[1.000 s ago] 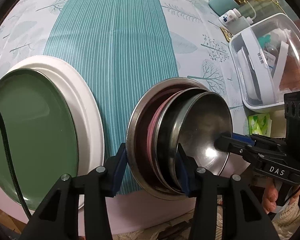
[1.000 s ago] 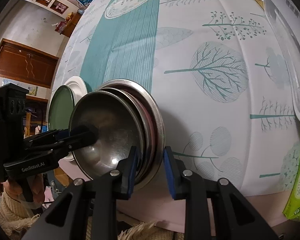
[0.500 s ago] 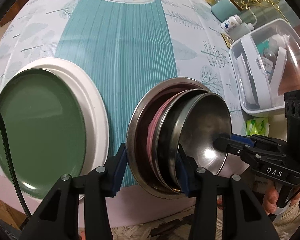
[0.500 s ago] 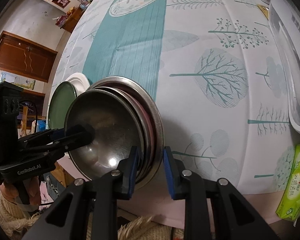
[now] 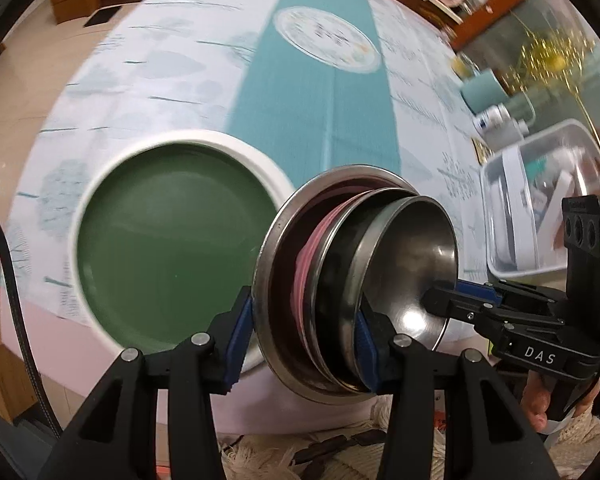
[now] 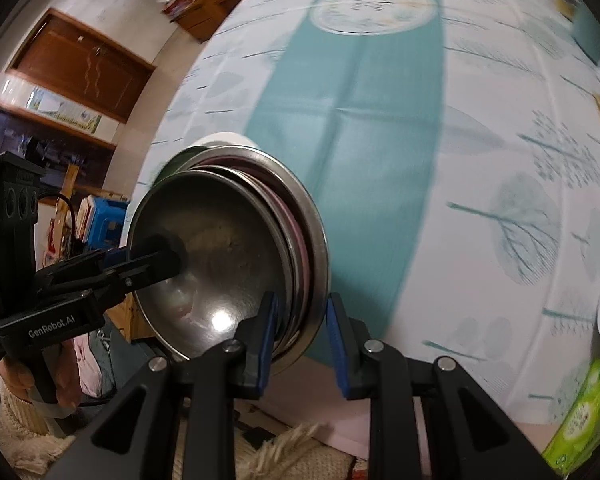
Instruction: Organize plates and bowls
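While both grippers clamp opposite edges of the stack of bowls (image 5: pixel 356 300), the left gripper (image 5: pixel 304 340) and right gripper (image 6: pixel 300 320) hold it tilted just above the table's near edge (image 5: pixel 140 360). Just beyond lies the green plate (image 5: pixel 172 244) on a white plate (image 5: pixel 204 138).

A nested stack of steel bowls (image 5: pixel 400 276) with a pink one among them is tipped on edge, clear of the tabletop, above its near edge. A green plate (image 5: pixel 172 248) lies flat in a white plate (image 5: pixel 236 146) beside it.
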A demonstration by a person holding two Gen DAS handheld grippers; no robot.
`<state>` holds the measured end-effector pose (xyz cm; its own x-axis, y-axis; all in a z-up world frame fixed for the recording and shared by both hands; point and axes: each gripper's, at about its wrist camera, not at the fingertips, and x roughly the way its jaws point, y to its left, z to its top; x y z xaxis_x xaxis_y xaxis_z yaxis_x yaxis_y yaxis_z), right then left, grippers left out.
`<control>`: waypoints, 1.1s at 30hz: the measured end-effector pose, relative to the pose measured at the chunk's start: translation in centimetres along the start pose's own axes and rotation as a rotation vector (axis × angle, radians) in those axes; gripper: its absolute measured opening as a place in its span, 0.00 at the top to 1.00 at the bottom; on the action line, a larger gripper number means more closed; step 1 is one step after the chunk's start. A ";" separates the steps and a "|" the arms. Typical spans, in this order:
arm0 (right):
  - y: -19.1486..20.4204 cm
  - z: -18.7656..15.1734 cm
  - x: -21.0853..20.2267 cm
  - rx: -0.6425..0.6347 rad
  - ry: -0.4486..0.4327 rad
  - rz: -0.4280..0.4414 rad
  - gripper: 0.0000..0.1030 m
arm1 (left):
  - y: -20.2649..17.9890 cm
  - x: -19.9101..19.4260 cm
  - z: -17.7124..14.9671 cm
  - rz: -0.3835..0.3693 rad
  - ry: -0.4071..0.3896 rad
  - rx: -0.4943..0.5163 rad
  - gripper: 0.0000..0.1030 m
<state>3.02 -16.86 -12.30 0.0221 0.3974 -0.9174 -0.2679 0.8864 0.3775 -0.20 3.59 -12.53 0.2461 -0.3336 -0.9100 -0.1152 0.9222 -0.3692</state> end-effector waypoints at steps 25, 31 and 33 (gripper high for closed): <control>9.6 4.1 7.1 0.093 0.047 -0.099 0.76 | 11.5 1.1 3.4 -0.020 0.122 0.080 0.58; 9.6 4.0 7.3 0.133 0.041 -0.116 0.76 | 11.4 1.4 4.0 -0.033 0.136 0.112 0.57; 9.6 4.1 7.4 0.141 0.037 -0.118 0.74 | 11.5 1.3 4.1 -0.044 0.140 0.111 0.53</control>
<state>4.53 -4.41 -14.95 0.0097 0.2822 -0.9593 -0.1279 0.9518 0.2787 2.73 14.57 -17.19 0.1117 -0.3905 -0.9138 0.0012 0.9196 -0.3928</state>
